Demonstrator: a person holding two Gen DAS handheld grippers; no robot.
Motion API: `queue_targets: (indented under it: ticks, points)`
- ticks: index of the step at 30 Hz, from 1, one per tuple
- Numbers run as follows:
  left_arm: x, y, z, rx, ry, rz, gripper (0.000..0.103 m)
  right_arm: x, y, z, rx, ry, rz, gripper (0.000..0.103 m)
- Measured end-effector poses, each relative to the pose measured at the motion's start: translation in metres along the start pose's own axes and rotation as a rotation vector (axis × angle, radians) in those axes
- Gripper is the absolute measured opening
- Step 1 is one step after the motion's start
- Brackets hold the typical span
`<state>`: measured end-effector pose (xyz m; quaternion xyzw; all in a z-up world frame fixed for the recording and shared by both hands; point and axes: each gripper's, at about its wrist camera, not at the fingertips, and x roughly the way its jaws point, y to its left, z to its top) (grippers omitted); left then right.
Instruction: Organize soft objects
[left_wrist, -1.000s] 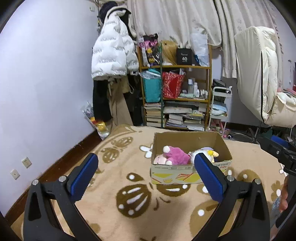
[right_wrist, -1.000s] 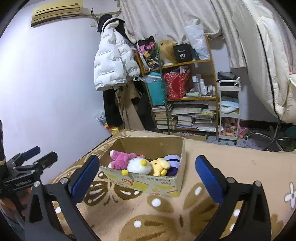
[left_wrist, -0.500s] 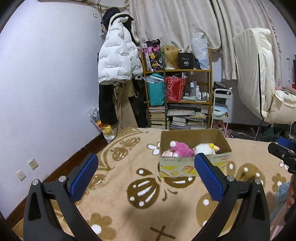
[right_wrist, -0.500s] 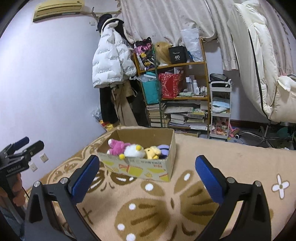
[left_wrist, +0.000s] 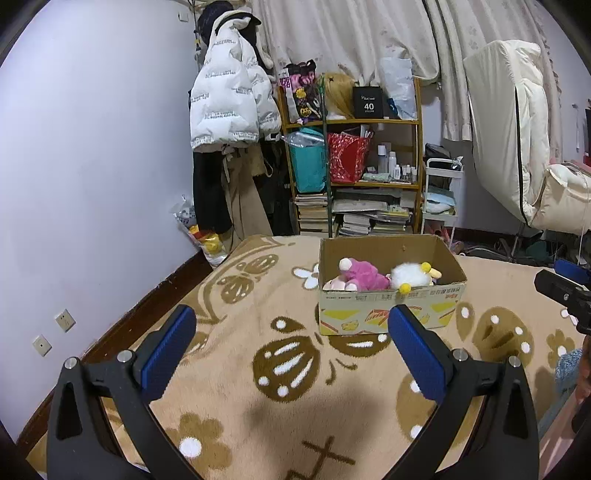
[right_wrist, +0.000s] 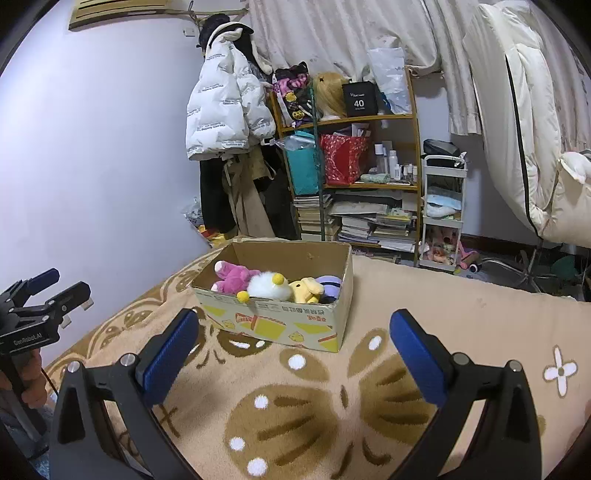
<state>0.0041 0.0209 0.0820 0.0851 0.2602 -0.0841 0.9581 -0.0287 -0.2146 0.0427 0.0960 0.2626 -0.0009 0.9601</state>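
A cardboard box (left_wrist: 391, 314) stands on the beige patterned blanket (left_wrist: 258, 369); it also shows in the right wrist view (right_wrist: 273, 321). Inside lie a pink plush (left_wrist: 362, 278), a white plush with yellow knobs (left_wrist: 410, 275), a yellow plush (right_wrist: 306, 290) and a purple one (right_wrist: 330, 284). My left gripper (left_wrist: 291, 347) is open and empty, well short of the box. My right gripper (right_wrist: 293, 347) is open and empty, also short of the box. Each gripper shows at the edge of the other's view, the right (left_wrist: 565, 291) and the left (right_wrist: 40, 295).
A cluttered shelf (left_wrist: 354, 166) with books and bags stands behind the box. A white puffer jacket (left_wrist: 229, 103) hangs on the wall. A white trolley (right_wrist: 443, 210) and a white duvet (right_wrist: 524, 110) are at the right. Wall sockets (left_wrist: 64, 319) sit low at left.
Both grippers have pulled back from the box and risen a little, so the box looks smaller and farther. Both stay open and empty.
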Motion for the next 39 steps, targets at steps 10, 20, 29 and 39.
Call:
queue_targets:
  ticks: [10, 20, 29, 39]
  points:
    - [0.0029, 0.0021, -0.0012, 0.003, -0.005, 0.009, 0.102, 0.0015, -0.0023, -0.0004, 0.01, 0.011, -0.005, 0.103]
    - [0.0063, -0.0004, -0.0023, 0.011, -0.018, 0.015, 0.102, 0.0014, -0.0031, -0.0001, 0.009, 0.011, -0.006, 0.103]
    - [0.0055, -0.0028, -0.0043, 0.01, -0.019, 0.019, 0.102, 0.0015, -0.0047, 0.0003, 0.015, 0.007, -0.015, 0.103]
    - [0.0057, -0.002, -0.0046, 0.011, -0.019, 0.018, 0.102, 0.0018, -0.0069, 0.0004, 0.018, 0.008, -0.017, 0.103]
